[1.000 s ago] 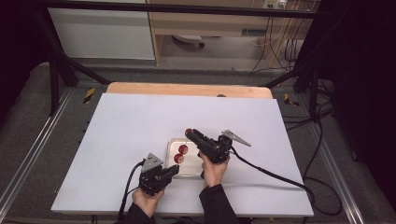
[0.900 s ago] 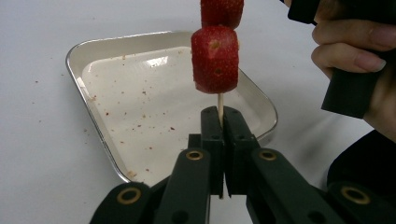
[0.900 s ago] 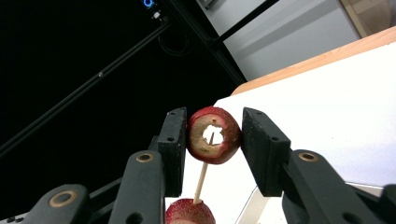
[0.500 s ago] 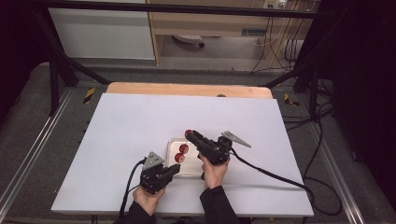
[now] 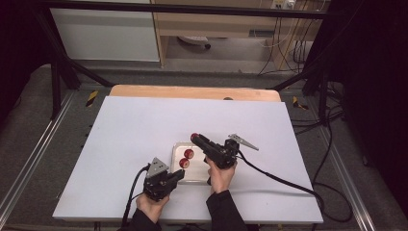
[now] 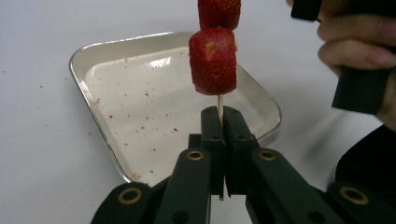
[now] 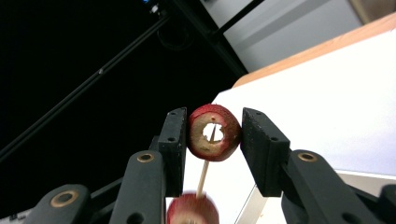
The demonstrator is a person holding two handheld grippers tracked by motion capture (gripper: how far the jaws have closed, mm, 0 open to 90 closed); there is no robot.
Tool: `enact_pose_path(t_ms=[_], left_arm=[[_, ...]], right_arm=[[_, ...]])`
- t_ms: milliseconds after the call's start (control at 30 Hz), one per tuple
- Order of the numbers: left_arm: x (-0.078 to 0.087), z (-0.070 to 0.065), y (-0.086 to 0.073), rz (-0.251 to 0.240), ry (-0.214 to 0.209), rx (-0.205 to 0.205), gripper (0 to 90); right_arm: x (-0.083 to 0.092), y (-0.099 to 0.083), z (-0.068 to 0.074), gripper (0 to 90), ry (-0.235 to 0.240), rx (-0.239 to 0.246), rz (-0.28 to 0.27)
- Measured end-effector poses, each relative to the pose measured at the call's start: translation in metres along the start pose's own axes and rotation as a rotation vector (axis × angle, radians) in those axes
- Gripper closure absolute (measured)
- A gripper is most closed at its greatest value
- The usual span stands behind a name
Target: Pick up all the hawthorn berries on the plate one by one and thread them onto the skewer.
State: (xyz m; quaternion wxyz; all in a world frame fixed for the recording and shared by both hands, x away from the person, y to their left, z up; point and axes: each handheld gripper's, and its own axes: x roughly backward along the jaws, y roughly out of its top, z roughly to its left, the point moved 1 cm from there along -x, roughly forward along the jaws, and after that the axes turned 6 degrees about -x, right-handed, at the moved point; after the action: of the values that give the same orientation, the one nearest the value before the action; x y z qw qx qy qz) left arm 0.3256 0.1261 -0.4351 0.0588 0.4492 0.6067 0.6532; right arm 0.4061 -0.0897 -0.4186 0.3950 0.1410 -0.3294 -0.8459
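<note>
White desk (image 5: 144, 125) with a wooden strip along its far edge, black frame posts around it, grey floor, cables trailing at right, a pale cabinet behind. Near the front of the desk sits a shallow metal tray (image 6: 107, 60), now bare apart from red crumbs. Left tool (image 6: 222, 140) has its jaws pinched tight on the bare end of a thin wooden skewer (image 6: 220, 103), held out over the tray. Two strawberry pieces (image 6: 215, 63) are already threaded on it. Right tool (image 7: 212, 133) is partly open with its pads against a third, hollow red piece (image 7: 214, 132), and the skewer's tip shows inside the hole. Judgement: threading is well along, two pieces seated, the third just started on the point and yet to be pushed down toward the others.
</note>
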Motion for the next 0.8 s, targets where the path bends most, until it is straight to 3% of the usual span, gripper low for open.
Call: enact_pose_path(t_ms=[133, 333, 433, 800], left_arm=[[0.0015, 0.0012, 0.0013, -0.011, -0.011, 0.015, 88.6], [0.0034, -0.0015, 0.0037, -0.022, -0.038, 0.06, 88.4], [0.0036, -0.0024, 0.005, -0.028, -0.042, 0.085, 88.4], [-0.0004, 0.0044, 0.0041, -0.02, -0.012, 0.061, 88.6]], right_arm=[[0.001, 0.0024, 0.0016, 62.3, 0.006, 0.001, -0.004], [-0.0004, -0.003, -0.0009, 62.4, 0.001, 0.057, -0.01], [-0.0004, -0.0052, -0.0006, 62.5, 0.004, 0.058, -0.013], [0.0028, -0.0032, 0.0022, 62.8, 0.02, 0.028, 0.022]])
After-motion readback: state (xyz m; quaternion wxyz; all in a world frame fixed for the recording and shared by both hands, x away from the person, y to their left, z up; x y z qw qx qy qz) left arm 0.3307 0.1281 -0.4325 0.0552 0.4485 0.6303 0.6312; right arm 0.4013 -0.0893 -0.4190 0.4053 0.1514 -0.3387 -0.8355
